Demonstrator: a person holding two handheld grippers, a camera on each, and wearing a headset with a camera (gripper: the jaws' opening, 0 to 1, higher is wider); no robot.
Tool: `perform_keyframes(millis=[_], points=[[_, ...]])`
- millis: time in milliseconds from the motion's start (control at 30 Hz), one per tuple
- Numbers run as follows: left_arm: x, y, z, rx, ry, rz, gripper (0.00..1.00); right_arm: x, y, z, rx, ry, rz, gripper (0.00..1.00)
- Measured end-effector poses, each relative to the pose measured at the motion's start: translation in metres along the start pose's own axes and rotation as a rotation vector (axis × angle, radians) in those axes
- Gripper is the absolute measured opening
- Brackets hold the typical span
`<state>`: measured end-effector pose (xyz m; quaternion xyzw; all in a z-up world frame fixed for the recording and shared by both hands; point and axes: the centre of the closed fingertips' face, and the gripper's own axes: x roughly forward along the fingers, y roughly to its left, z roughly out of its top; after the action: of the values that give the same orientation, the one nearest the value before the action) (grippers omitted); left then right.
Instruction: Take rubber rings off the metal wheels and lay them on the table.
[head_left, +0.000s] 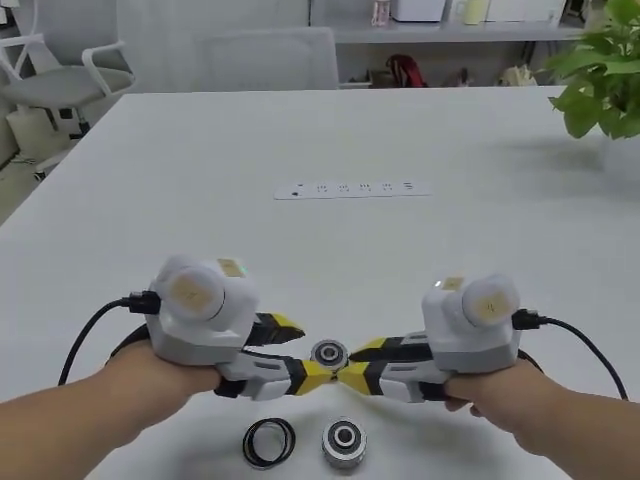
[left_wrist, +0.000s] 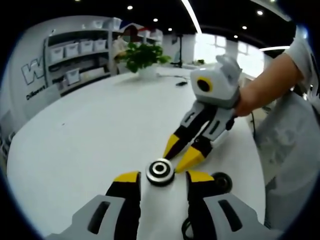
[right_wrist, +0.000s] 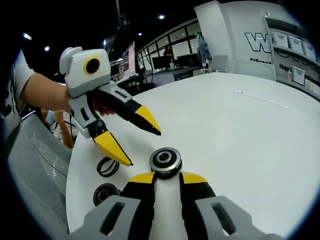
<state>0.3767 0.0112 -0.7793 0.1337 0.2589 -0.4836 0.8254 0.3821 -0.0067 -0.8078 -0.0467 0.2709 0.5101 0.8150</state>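
Nearest the viewer, on the near side of both sets of jaws, black rubber rings (head_left: 268, 441) are lying flat on the white table (head_left: 420, 270). They are overlapping, and their exact number cannot be told. Just beside them, one metal wheel (head_left: 344, 441) is resting on its face. A second metal wheel (head_left: 328, 352) is lying between the two grippers, making two wheels in all. Both wheels are round, so no long axis is showing, and their hubs are facing straight up. The left gripper (right_wrist: 144, 148) is standing with its jaws spread wide and gripping nothing. In the left gripper view, the second wheel is sitting at the gap between its yellow tips. The right gripper (left_wrist: 170, 164) is facing it with its jaws parted less widely and likewise empty, and the same wheel is lying just ahead of its tips.
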Motion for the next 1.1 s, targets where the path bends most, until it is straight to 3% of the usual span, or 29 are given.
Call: perform_keyframes(millis=[200,600,767,1100], points=[[0.008,0.002,0.000,0.000,0.006,0.007,0.29,0.000,0.000,-0.001,0.000,0.002,0.001,0.13],[0.021,0.002,0.001,0.005,0.023,0.009,0.23,0.001,0.000,-0.002,0.001,-0.002,0.002,0.12],[0.023,0.001,-0.004,0.026,0.046,0.005,0.21,0.001,0.000,-0.002,0.001,-0.003,0.001,0.11],[0.020,0.007,-0.001,-0.004,0.037,0.032,0.15,0.000,-0.001,-0.003,0.019,-0.013,-0.004,0.09]])
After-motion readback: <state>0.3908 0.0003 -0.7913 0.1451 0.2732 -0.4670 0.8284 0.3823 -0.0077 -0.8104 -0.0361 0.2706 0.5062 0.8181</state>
